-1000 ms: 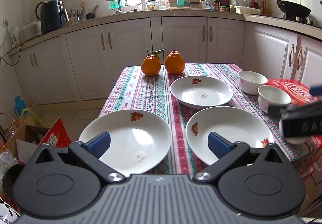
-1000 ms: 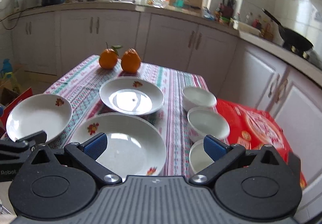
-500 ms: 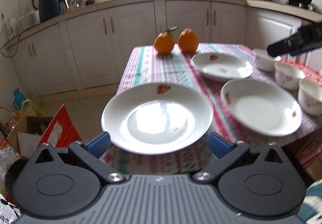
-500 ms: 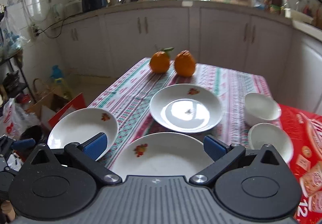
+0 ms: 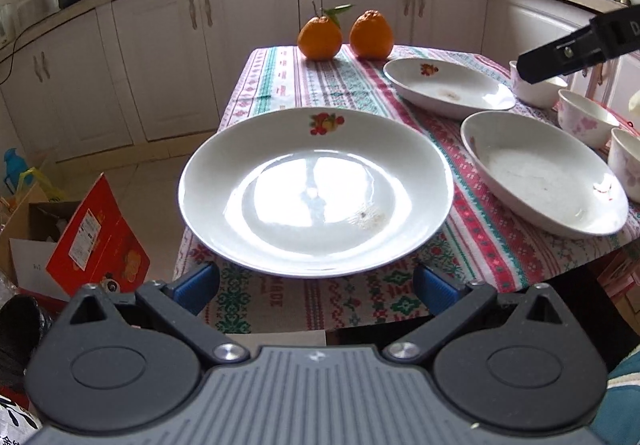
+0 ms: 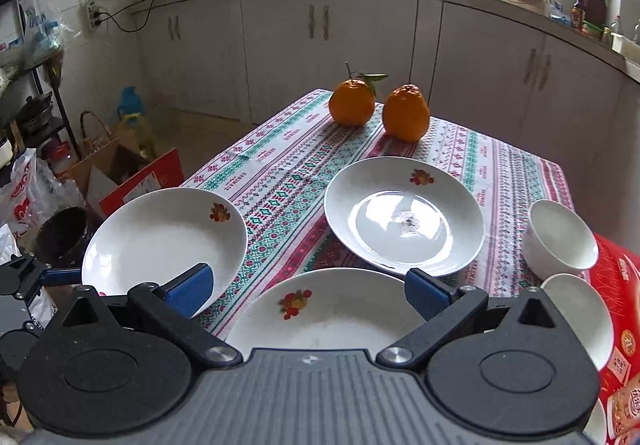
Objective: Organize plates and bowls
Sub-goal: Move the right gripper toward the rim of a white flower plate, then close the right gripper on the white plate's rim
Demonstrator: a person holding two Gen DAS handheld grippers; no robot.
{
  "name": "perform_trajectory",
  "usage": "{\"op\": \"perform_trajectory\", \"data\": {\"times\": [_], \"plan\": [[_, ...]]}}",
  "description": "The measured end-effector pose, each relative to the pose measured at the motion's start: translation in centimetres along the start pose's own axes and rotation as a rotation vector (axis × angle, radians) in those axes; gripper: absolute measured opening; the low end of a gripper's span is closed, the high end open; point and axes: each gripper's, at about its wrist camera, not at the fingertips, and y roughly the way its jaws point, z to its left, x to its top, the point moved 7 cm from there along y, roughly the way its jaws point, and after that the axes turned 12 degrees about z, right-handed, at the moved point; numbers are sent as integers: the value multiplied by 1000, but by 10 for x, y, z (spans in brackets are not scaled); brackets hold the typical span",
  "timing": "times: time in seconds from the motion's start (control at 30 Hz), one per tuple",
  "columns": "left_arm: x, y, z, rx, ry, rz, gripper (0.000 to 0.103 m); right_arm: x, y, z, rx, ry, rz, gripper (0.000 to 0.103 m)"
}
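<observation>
Left Hand-Held Gripper Squares Up to the Corner Plate

Right now the left hand-held gripper (image 5: pixel 316 283) faces the near-left corner of the counter (image 5: pixel 360 85), where a white plate with a fruit motif (image 5: pixel 316 193) sits with its rim overhanging the patterned cloth. That plate lies dead ahead of the left tool, its near rim just above and between the two blue pads, which stand spread wide and touch nothing. Being round, the plate has no long axis to line up with; what matters, I judge, is that the near rim is the closest part and the pads stand to either side of it rather than above and below. Pinching the rim would probably call for a roll of the wrist.

The right hand-held gripper (image 6: pixel 308 291) is likewise spread and empty, over the near edge of the counter above a second fruit-motif plate (image 6: pixel 324 317). A third plate (image 6: pixel 404 215) lies beyond that one, toward the middle. Small white bowls (image 6: pixel 560 239) line the right edge, beside a red package. Two oranges (image 6: pixel 378 107) stand at the far edge, well apart from everything else.

For the corner plate, the left tool is plainly nearer; the right is nearer the other two plates and the bowls.
</observation>
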Motion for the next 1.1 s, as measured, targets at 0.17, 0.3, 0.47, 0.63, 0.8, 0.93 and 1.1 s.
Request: {"op": "perform_trajectory", "data": {"times": [0.17,0.3,0.47,0.63,0.8,0.93,1.1], "plan": [[1,6,3,-3,-9,0,102,9,10,6,11,-37,13,103],[2,8,6,-12,-28,1,103,19,18,12,36,-63,20,103],[3,9,8,-17,-24,12,103,33,29,28,89,-127,37,103],[3,8,8,-31,-10,-5,103,49,41,48,144,-199,56,103],[0,7,8,-45,5,-51,103,64,64,62,201,-263,96,103],[-1,6,8,-43,5,-72,103,73,89,67,265,-268,158,103],[-3,4,7,-34,23,-100,103,79,114,71,283,-272,212,103]]}}
